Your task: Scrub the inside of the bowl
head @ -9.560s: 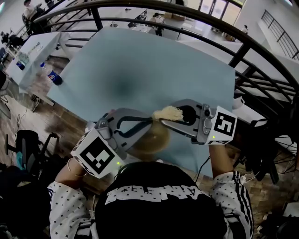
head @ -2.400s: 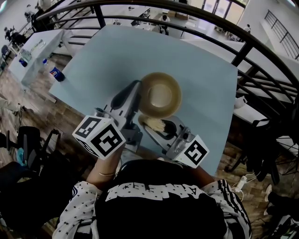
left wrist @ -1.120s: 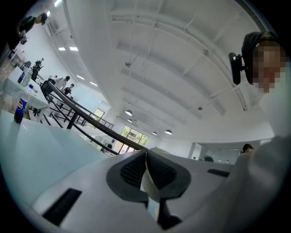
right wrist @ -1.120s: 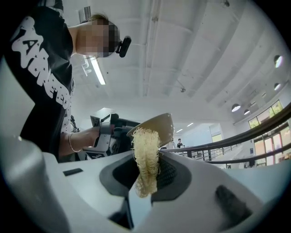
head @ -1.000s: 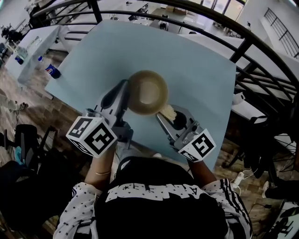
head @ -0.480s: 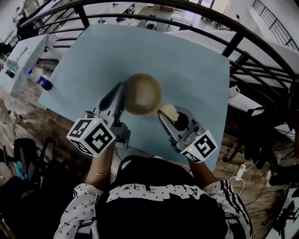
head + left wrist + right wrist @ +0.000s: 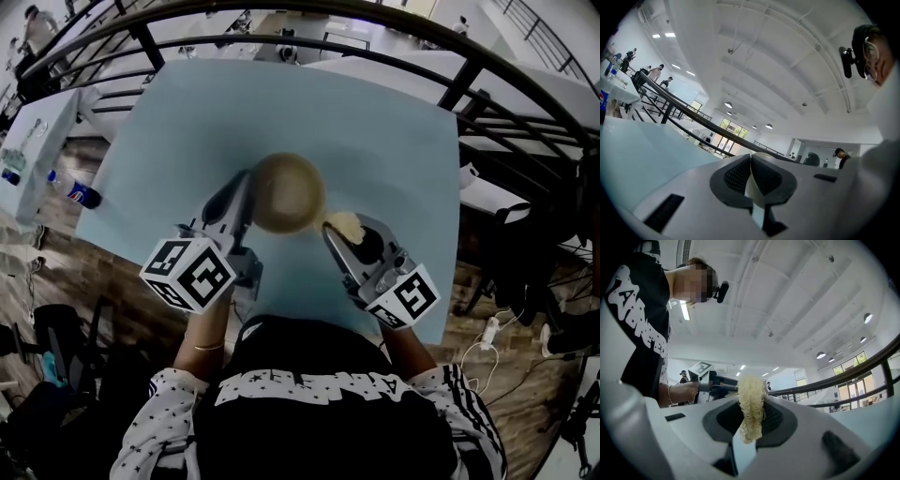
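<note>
On the pale blue table (image 7: 375,112) sits the tan bowl (image 7: 286,192), upright. We clamp its left rim in our left gripper (image 7: 246,185). Our right gripper (image 7: 336,232) pinches a pale fibrous scrubber (image 7: 345,223), just beside the bowl's near right edge.

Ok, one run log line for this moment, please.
left tool: shut on bowl rim | right tool: shut on scrubber, outside bowl

I hold both grippers out level ahead of my chest, the left gripper (image 7: 246,183) with its jaws pinched almost together on the near-left rim of the bowl (image 7: 286,192), the right gripper (image 7: 336,228) just beside it, jaws clamped on the pale scrubber (image 7: 343,223).
</note>
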A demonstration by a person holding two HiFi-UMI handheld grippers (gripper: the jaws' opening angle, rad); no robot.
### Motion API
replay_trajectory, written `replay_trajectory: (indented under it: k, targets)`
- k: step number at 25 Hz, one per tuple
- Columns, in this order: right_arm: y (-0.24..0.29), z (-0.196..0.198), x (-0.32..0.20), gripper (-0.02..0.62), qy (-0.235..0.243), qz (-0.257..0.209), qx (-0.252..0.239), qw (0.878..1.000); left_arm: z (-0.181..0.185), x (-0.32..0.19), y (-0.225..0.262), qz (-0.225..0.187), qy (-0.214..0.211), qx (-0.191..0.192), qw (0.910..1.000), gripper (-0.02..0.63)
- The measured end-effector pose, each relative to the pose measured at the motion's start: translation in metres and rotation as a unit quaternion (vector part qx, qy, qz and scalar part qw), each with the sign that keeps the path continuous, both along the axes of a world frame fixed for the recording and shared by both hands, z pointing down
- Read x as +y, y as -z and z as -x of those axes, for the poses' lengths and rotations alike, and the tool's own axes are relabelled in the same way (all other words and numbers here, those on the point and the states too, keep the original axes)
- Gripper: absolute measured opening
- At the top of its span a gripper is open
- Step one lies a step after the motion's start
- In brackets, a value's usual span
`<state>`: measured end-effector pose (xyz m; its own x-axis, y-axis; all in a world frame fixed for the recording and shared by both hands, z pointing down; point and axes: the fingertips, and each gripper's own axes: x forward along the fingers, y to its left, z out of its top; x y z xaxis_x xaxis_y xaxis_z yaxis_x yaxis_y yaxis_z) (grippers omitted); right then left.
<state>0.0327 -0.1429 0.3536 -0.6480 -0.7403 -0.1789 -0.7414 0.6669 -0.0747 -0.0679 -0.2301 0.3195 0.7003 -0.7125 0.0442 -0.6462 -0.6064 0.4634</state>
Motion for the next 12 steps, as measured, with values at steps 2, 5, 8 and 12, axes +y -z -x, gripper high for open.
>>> replay_trajectory:
  k: [2,5,8,12]
  targets:
    - [0.003,0.005,-0.008,0.071,-0.008,0.0,-0.003,1.0,0.005,-0.009,0.001,0.002,-0.005,-0.005,1.0,0.02]
    - [0.007,0.014,-0.021,0.071,-0.022,0.001,-0.007,1.0,0.016,-0.022,0.001,0.004,-0.014,-0.012,0.9998,0.02]
    - [0.007,0.02,-0.031,0.071,-0.036,0.003,-0.009,0.999,0.022,-0.033,-0.001,0.007,-0.022,-0.018,0.9996,0.02]
    - [0.005,0.028,-0.041,0.071,-0.052,0.011,-0.007,0.999,0.031,-0.048,-0.01,0.017,-0.032,-0.024,0.9991,0.02]
